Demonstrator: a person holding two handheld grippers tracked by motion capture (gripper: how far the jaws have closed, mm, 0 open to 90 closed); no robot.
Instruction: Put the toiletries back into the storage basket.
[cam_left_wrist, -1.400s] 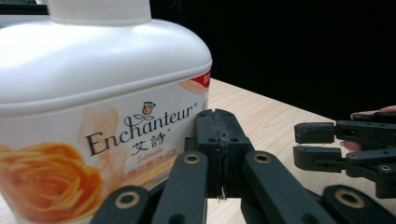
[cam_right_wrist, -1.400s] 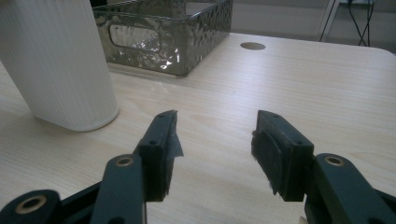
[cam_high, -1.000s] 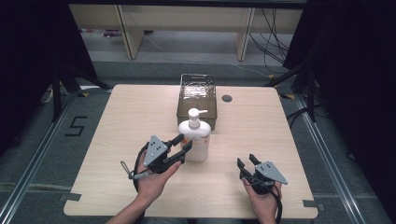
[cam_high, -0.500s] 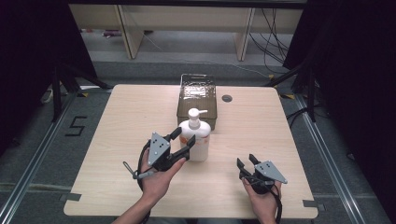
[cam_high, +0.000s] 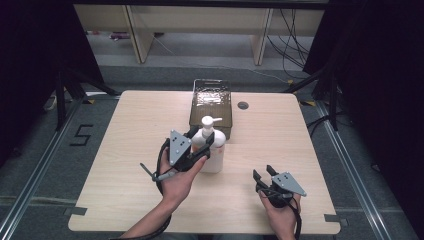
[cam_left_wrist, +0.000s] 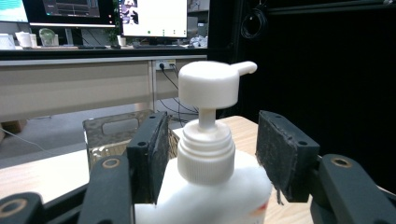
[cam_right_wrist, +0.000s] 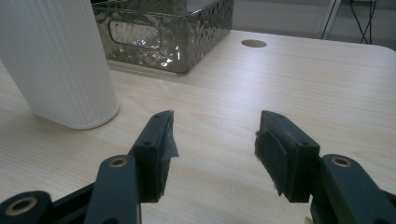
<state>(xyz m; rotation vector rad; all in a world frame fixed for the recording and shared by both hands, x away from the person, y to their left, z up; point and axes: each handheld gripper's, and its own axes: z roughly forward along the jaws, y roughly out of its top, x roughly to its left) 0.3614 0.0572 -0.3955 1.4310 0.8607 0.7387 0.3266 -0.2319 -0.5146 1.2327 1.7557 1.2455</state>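
1. While hovering at the bottle's (cam_high: 212, 150) neck, left gripper (cam_high: 200, 142) straddling the collar, jaws just opened wide, pads clear on both sides in the left gripper view.
2. Bottle upright mid-table, long axis vertical, straight ahead between those jaws, just in front of the bin (cam_high: 211, 90). Way closer to the left hand (cam_high: 177, 175).
3. Right gripper (cam_high: 264, 178) parked low near the table's (cam_high: 310, 145) front edge, well apart from the bottle, jaws open, nothing in them.

The left gripper (cam_high: 202, 141) has risen from the pump bottle's (cam_high: 214, 150) body to its neck; its jaws have just been opening, pads clear of the collar.
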